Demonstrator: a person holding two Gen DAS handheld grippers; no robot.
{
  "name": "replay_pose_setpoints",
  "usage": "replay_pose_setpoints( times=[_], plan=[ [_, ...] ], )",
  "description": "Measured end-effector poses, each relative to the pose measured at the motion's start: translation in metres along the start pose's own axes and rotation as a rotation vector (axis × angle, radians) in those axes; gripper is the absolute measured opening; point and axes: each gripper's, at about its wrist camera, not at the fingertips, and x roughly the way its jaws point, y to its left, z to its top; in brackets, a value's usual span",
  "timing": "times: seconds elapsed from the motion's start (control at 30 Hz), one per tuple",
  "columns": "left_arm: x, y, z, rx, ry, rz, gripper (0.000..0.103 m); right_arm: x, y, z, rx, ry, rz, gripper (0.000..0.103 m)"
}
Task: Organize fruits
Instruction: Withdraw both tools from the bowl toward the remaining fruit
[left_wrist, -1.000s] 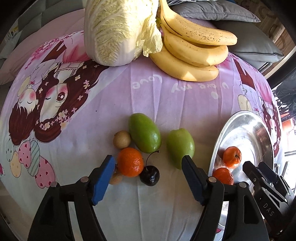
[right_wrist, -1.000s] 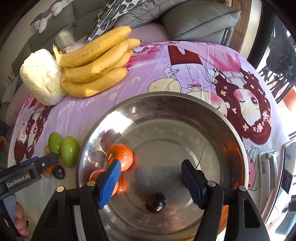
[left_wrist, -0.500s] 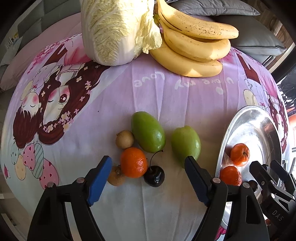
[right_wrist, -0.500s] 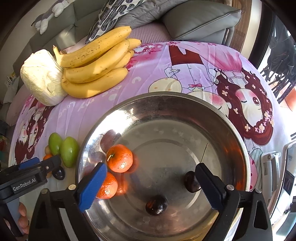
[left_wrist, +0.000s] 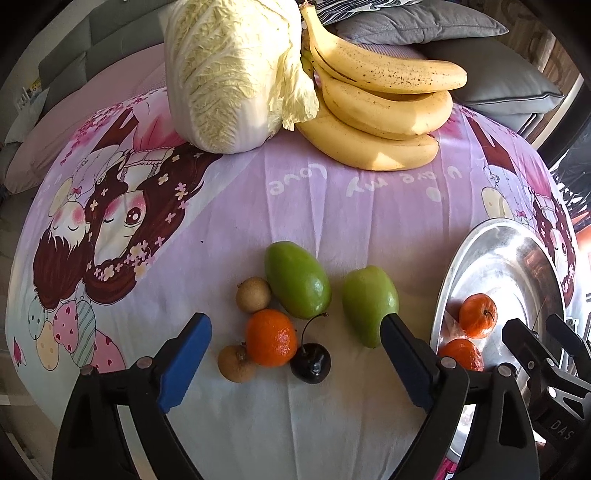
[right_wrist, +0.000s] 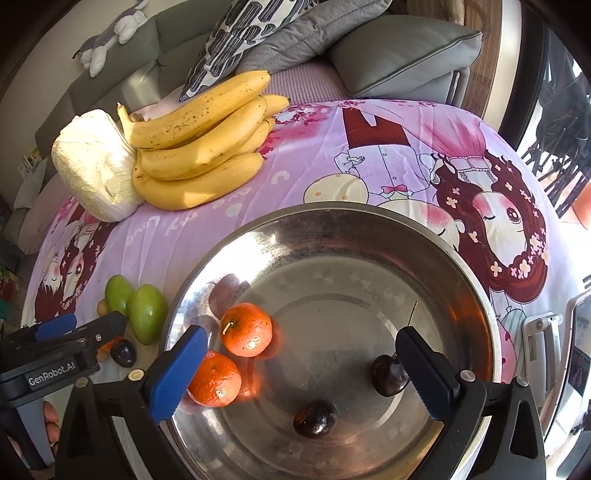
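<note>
My left gripper (left_wrist: 295, 347) is open and empty, hovering just above a cluster on the purple cloth: an orange tangerine (left_wrist: 270, 337), a dark cherry (left_wrist: 310, 363), two brown longans (left_wrist: 253, 294) (left_wrist: 235, 363) and two green mangoes (left_wrist: 297, 279) (left_wrist: 369, 303). My right gripper (right_wrist: 301, 367) is open and empty above the steel bowl (right_wrist: 332, 225). The bowl holds two tangerines (right_wrist: 246, 329) (right_wrist: 215, 378) and two dark cherries (right_wrist: 388, 374) (right_wrist: 315, 418). The bowl also shows in the left wrist view (left_wrist: 498, 251).
A bunch of bananas (left_wrist: 376, 110) and a napa cabbage (left_wrist: 229, 74) lie at the back of the table. Grey sofa cushions (right_wrist: 402, 55) stand behind it. A metal object (right_wrist: 543, 332) sits right of the bowl.
My right gripper has opened wide and let go of a cherry, which now lies in the bowl. My left gripper has opened wider and drawn back slightly from the fruit cluster.
</note>
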Motion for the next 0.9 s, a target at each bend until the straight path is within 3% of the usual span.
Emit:
replay_pose_setpoints(
  times=[0.23, 0.6, 0.73, 0.9],
  plan=[
    [-0.005, 0.013, -0.002, -0.027, -0.033, -0.026, 0.095, -0.002, 0.007, 0.0, -0.009, -0.025, 0.036, 0.103],
    [-0.021, 0.056, 0.005, -0.108, -0.167, -0.015, 0.095, -0.002, 0.025, -0.001, -0.032, -0.041, 0.108, 0.103],
    [-0.013, 0.075, 0.009, -0.142, -0.149, -0.002, 0.095, -0.004, 0.034, -0.001, -0.042, -0.043, 0.144, 0.103],
    [0.003, 0.09, 0.009, -0.19, -0.074, -0.065, 0.095, -0.001, 0.051, -0.002, -0.072, -0.018, 0.177, 0.103]
  ],
)
